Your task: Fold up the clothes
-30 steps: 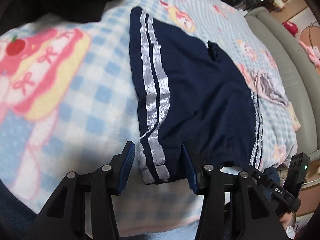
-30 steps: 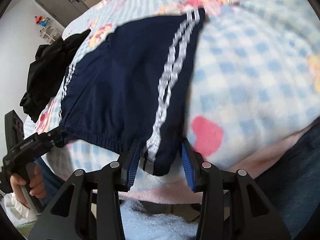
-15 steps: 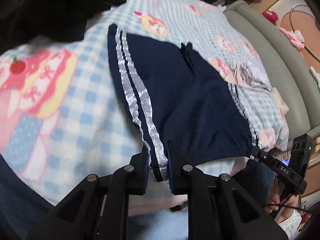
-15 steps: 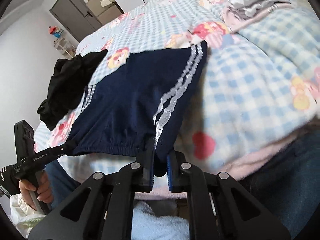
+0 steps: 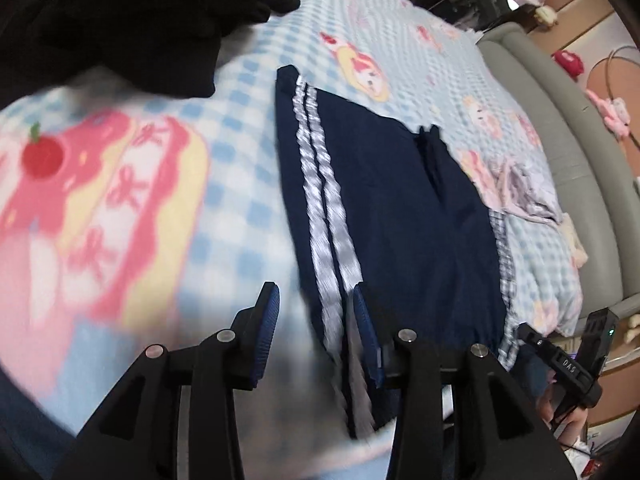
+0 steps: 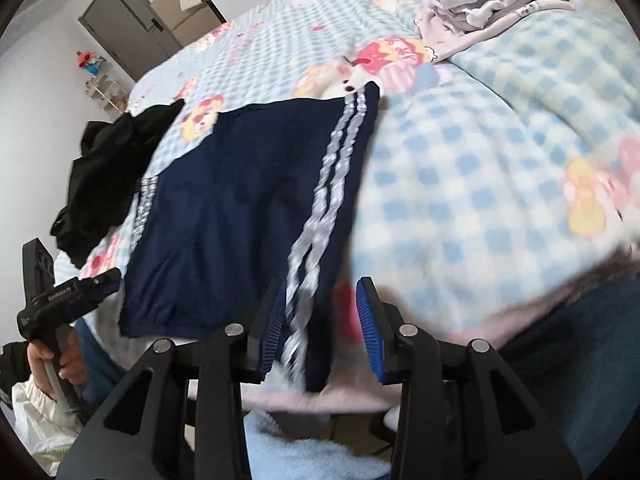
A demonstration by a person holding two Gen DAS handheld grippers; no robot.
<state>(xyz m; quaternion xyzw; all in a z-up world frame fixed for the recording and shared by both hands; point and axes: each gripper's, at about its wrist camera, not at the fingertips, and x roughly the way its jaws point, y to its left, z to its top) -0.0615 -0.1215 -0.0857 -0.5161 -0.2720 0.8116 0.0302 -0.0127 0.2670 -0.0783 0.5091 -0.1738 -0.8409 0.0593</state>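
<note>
A bed (image 5: 248, 184) fills both views, covered by a blue-and-white checked blanket printed with pink cartoon figures. A grey padded bed frame (image 5: 576, 152) runs along its far side in the left wrist view; grey cabinets (image 6: 132, 28) stand against a white wall in the right wrist view.

On the blanket lie navy shorts (image 5: 400, 208) with two white stripes down each side. They are spread flat, the long axis running away from the person: the waistband hangs at the near edge of the bed and the leg openings point toward the far side. A heap of black clothing (image 6: 108, 176) lies beside the shorts, and a crumpled pale lilac garment (image 6: 480, 12) sits farther off.

The left tool (image 5: 316, 336) is level at the near bed edge, fingers pointing forward and spread wide, straddling one striped waistband corner without clamping it. The right tool (image 6: 320, 324) does the same at the other striped corner, its blue pads (image 6: 370, 328) apart with the fabric loose between them.
</note>
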